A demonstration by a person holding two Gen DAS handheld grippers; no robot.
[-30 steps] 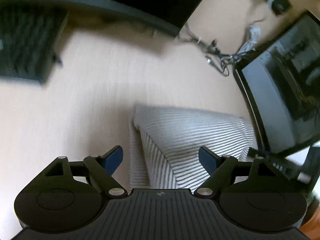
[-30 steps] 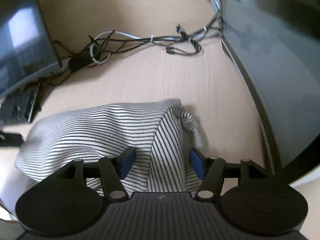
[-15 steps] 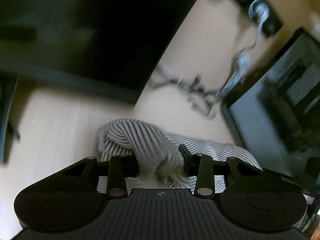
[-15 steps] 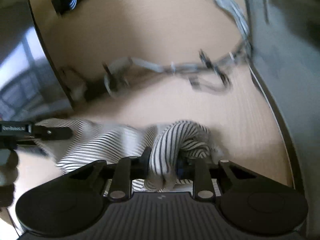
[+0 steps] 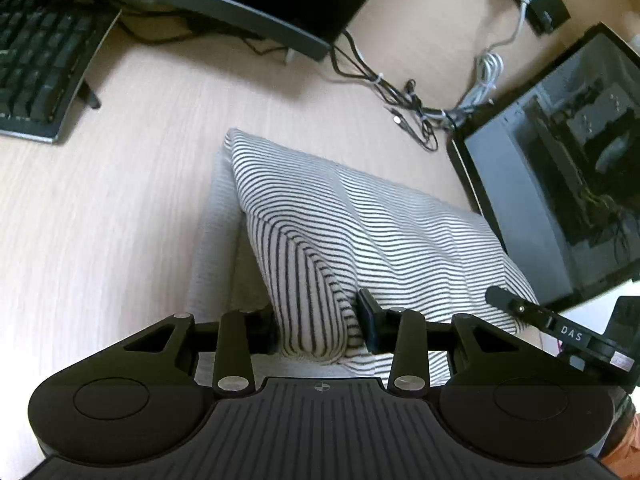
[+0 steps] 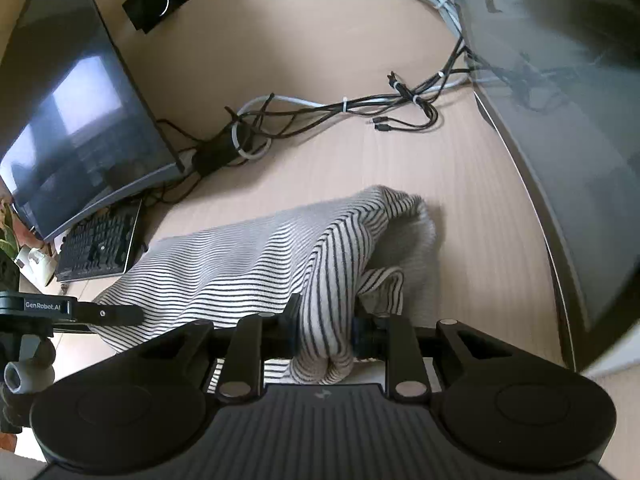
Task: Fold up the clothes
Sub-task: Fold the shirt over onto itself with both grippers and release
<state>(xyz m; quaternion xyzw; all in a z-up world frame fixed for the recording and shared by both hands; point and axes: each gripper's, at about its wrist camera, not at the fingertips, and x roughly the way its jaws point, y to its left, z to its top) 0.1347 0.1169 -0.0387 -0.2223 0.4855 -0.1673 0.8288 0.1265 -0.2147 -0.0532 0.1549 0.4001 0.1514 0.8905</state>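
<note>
A striped garment (image 5: 360, 216), white with thin dark stripes, lies on the pale wooden worktop (image 5: 120, 208) between two dark monitors, and both pairs of tongs have hold of its near edge. In the left wrist view the left tongs (image 5: 316, 326) are closed to a narrow gap on a bunched fold of the cloth at the garment's left near corner; the fold stands up between the pads and the fabric rises from there in a ridge before flattening out toward the far corner. The tip of the other tool shows at the right edge of that view, over the garment's right part. In the right wrist view the right tongs (image 6: 324, 328) are likewise drawn in tight on a gathered bundle of the striped garment (image 6: 248, 256) at its right near corner, the cloth pinched between the pads and hanging a little below them. Beyond that grip the fabric is turned over on itself, showing a plain grey inner side (image 6: 404, 240) next to the striped face. The rest of the garment stretches away to the left in that view, toward the left tool's tip at the frame's left edge. A keyboard (image 5: 36, 64) sits at the far left of the worktop, and a tangle of cables (image 6: 328, 116) lies beyond the garment, well apart from it.
</note>
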